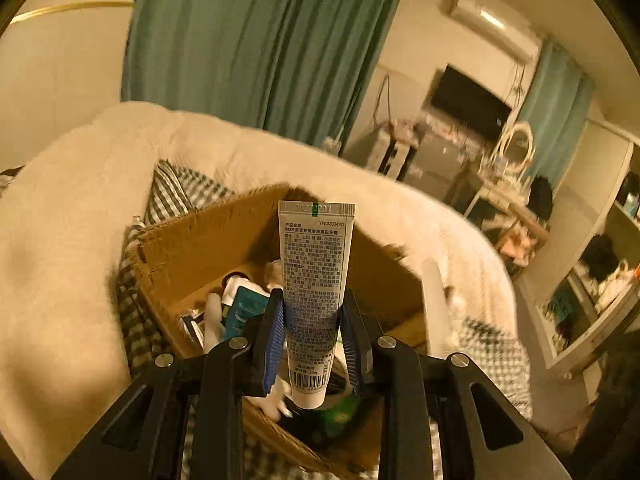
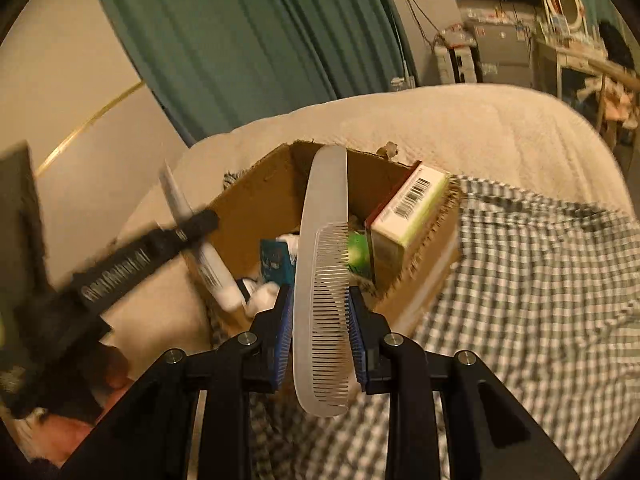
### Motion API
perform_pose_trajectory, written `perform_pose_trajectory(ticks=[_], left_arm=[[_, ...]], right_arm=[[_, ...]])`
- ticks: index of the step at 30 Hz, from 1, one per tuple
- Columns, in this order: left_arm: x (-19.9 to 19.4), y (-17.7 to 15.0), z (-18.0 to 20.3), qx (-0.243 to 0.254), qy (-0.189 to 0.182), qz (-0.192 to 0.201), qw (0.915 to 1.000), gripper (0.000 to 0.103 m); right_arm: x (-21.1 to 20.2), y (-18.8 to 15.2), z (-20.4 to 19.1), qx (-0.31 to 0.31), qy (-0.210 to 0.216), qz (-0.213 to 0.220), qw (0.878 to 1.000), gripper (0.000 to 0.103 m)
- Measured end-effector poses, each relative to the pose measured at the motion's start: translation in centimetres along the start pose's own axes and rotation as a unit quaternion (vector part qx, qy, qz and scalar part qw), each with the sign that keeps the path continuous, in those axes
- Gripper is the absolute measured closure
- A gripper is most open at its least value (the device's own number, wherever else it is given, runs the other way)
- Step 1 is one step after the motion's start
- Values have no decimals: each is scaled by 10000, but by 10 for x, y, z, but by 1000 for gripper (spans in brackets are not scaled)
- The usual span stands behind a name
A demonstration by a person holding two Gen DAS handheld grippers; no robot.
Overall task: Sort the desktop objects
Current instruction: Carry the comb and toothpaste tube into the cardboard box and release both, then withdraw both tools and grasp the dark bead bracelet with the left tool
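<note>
Left gripper [image 1: 312, 320] clamped toothpaste tube [image 1: 316, 280]; right gripper [image 2: 320, 320] clamped comb [image 2: 320, 280]; both poised toward cardboard box [image 2: 260, 200] at twelve o'clock, presumably for deposit.

The left claw [image 1: 312, 320] points forward and slightly down, its two black fingers with blue ribbed pads [image 1: 274, 336] pressed in from either side on a white tube [image 1: 314, 280] that stands upright between them. The right claw [image 2: 320, 320] points the same way, its blue pads [image 2: 285, 332] closed against the two edges of a pale comb [image 2: 322, 280] held lengthwise, teeth to the right. In the right wrist view the left claw shows at the left edge, blurred, angled up to the right. A bit of the person's hand [image 2: 116, 388] shows beneath it, near the lower left.
</note>
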State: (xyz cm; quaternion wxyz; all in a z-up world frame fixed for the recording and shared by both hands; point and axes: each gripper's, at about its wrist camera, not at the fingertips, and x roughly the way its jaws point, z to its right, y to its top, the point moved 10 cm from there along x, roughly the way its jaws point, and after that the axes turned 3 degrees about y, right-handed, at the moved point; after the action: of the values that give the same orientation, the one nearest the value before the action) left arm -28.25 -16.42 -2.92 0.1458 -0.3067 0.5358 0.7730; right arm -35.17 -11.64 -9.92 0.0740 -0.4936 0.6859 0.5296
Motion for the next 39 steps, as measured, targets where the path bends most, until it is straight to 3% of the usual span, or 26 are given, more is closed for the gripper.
perform_pose_trajectory(ticks=[5,6,7,8,9,11,19,23,27,30,34,39], left_arm=[[27,-1,-17,106,132,0,9999,74],[31,-3,-17,127,128,-57,9998,64],[33,-5,-16,179,124,-135,9997,55],[34,-6,-16,242,188,-199,9993,36],[31,-7,-19,264,324,-181,9990,27],[19,-11,-18,288,372,-67,9989,20],[-50,-29,37,797,-94,-132,9967,16],[-97,-30,72,800,-339,110,9962,3],[-119,-58,93,899,-242,243,9954,0],[-112,-98,107,1096,-177,93,9938,0],[-85,-159,122,1334,-149,-133,9909,0],[-32,-216,131,1493,-233,-702,9860,0]], right_arm=[[16,20,0,91,272,158,9995,78],[16,21,-2,63,317,182,9993,72],[14,22,-4,28,270,243,9993,54],[10,23,-4,20,208,313,9993,45],[3,23,-5,24,205,434,9988,39],[-15,19,-8,-13,256,637,9976,39],[-114,13,4,-356,-658,1061,9915,36],[-176,7,13,-425,-1241,1284,9830,31],[-210,-13,37,-250,-1451,1333,9801,27],[-226,-43,69,-159,-1862,1354,9730,17],[-227,-83,107,69,-2049,1248,9708,9],[-201,-121,154,109,-2322,901,9684,8]])
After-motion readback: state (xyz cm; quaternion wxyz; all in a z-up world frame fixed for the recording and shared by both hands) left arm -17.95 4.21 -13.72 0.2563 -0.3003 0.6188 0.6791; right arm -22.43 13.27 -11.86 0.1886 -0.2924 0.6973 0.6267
